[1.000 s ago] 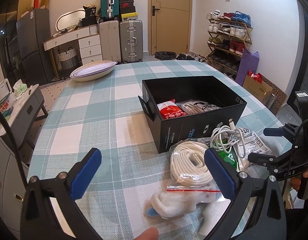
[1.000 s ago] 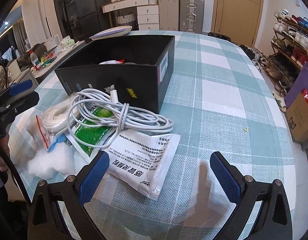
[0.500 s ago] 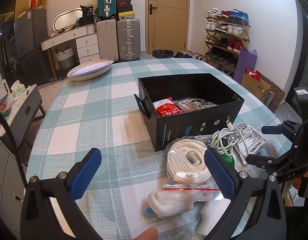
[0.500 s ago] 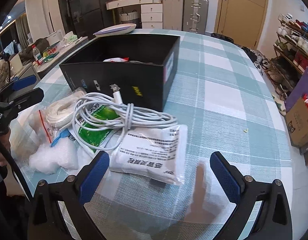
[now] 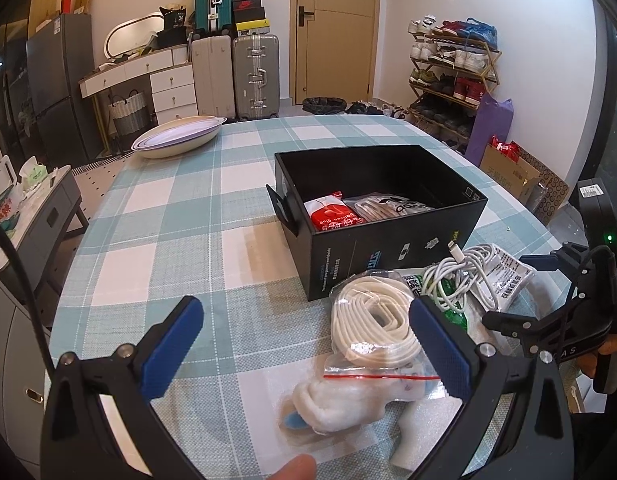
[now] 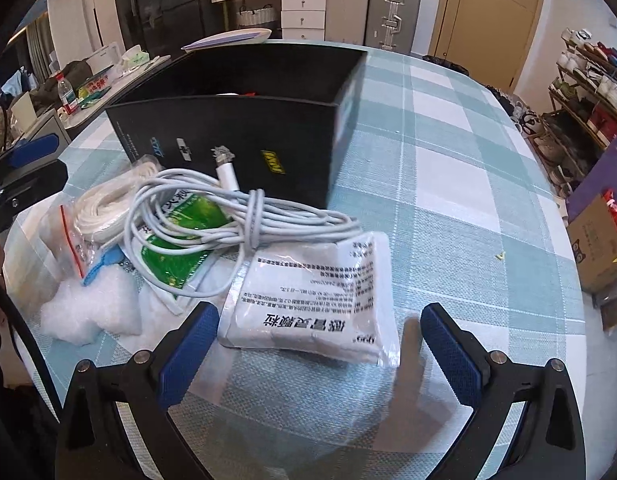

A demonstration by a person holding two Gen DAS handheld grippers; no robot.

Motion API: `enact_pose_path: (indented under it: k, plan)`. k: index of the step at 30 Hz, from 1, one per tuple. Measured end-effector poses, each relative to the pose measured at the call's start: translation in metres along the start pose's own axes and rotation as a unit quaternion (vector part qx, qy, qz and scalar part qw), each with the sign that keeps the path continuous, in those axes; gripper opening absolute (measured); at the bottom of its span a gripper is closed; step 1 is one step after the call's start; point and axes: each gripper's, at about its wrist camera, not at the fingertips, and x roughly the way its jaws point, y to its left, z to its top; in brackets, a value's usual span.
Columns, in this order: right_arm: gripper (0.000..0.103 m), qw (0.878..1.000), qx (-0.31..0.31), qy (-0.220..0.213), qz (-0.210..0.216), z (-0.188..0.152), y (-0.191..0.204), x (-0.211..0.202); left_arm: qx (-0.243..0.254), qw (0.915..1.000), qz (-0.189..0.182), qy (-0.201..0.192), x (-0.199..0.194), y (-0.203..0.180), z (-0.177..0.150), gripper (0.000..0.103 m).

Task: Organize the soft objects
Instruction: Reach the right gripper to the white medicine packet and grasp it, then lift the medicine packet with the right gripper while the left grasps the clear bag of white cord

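The right gripper (image 6: pixel 314 344) hovers with fingers wide apart; the white printed pouch (image 6: pixel 316 300) lies on the counter (image 6: pixel 448 200) between them, just ahead. The left gripper (image 5: pixel 304 348) is likewise spread, the bagged cotton (image 5: pixel 348 396) between its fingers, near the black box (image 5: pixel 388 248).

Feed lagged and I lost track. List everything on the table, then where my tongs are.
black box: 1, black, table centre, open
red packet: 1, red-white, inside box
clear bag: 1, clear, inside box beside red packet
charging cable: 1, white, coiled on packets before box
white medicine packet: 1, white, nearest right tongs
green packet: 1, green, under cable
white cord bag: 1, white, left of cable
cotton bag: 1, white, table edge
basin: 1, white, far corner
left tongs: open, over cotton bag
right tongs: open, at white packet
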Motion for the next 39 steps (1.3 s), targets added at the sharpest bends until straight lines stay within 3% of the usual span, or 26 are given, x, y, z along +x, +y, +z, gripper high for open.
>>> enact_pose_path:
  k: [7,10,14,17,28,29,30,34,39]
  plan:
    - [0.102,1.000,-0.002,-0.006,-0.004,0.005,0.002,0.003,0.002,1.0000,-0.002,0.003,0.000,0.000,-0.001,0.103]
    - [0.098,1.000,-0.001,-0.008,0.007,0.005,0.005,0.003,0.002,1.0000,-0.003,0.004,0.001,0.000,-0.002,0.103]
    - [0.076,1.000,-0.006,-0.012,0.024,0.003,0.007,-0.002,0.002,1.0000,-0.003,0.004,0.001,0.000,-0.002,0.103]
    - [0.066,0.999,-0.009,-0.017,0.026,0.000,0.006,-0.005,0.002,1.0000,-0.003,0.003,0.001,0.000,-0.002,0.103]
    - [0.045,0.998,-0.013,-0.053,0.044,-0.013,-0.002,-0.024,0.002,1.0000,-0.004,0.003,0.000,0.000,-0.002,0.103]
    - [0.038,0.997,-0.012,-0.057,0.046,-0.014,-0.002,-0.025,0.002,1.0000,-0.004,0.003,0.000,0.000,-0.002,0.103]
    - [0.017,0.997,-0.012,-0.059,0.048,-0.015,-0.003,-0.027,0.002,1.0000,-0.004,0.003,0.000,0.000,-0.002,0.103]
    - [0.009,0.996,-0.011,-0.077,0.047,-0.019,-0.004,-0.034,0.002,1.0000,-0.005,0.003,-0.001,0.000,-0.002,0.103]
    - [0.007,0.994,-0.019,-0.098,0.042,-0.020,-0.001,-0.043,0.002,1.0000,-0.005,0.004,-0.001,0.000,-0.001,0.103]
